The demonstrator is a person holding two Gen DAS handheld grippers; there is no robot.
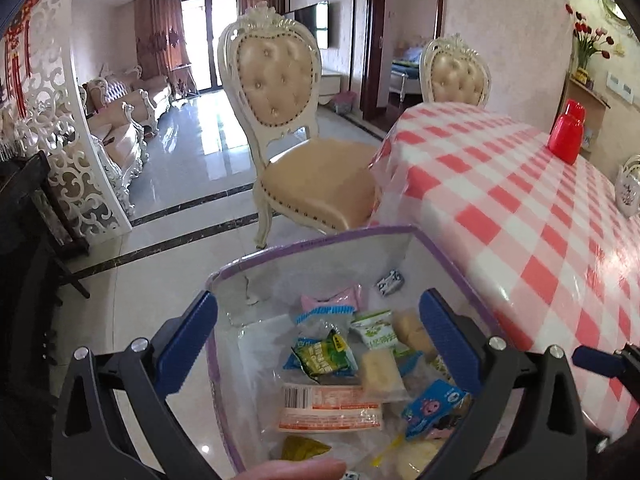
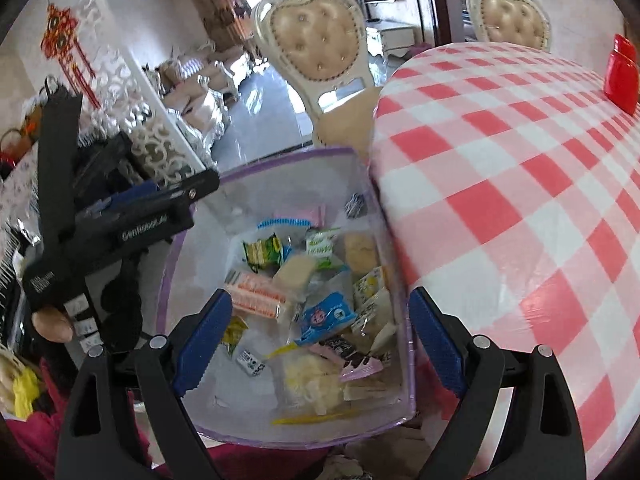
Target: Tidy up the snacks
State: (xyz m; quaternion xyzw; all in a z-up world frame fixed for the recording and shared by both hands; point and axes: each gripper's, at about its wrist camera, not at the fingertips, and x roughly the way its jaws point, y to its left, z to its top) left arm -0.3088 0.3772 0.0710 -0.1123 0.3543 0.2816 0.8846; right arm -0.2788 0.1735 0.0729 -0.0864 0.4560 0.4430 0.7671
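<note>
So both my grippers are hanging over the snack bin right now. It's a clear plastic bin (image 1: 280, 264) with a purple rim, sitting just left of the table with the red-and-white checked cloth (image 1: 520, 208), right up against the table's edge.

My left gripper (image 1: 318, 338) is spread about as wide as it goes, blue pads apart, nothing between them. It's just pointing down into the bin. Same story for my right gripper (image 2: 320, 338): jaws wide apart, holding nothing, aimed into the bin from the near side. From the right wrist view the left gripper (image 2: 132, 216) shows as a black body at the bin's left rim.

Inside the bin is a jumble of wrapped snacks: a green packet (image 1: 324, 360) toward the far side, a pale yellow bar (image 1: 380, 372) next to it, an orange-and-white pack with a barcode (image 1: 328, 406) in the middle, a blue packet with a pink cartoon (image 1: 432, 408) to the right, and a pink one (image 1: 332, 300) at the far end. A small blue-and-white piece (image 1: 390, 282) sits apart by the far right wall.

On the table, well apart from everything, there's a red container (image 1: 566, 132). A cream padded chair (image 1: 288, 120) stands on the floor beyond the bin.
</note>
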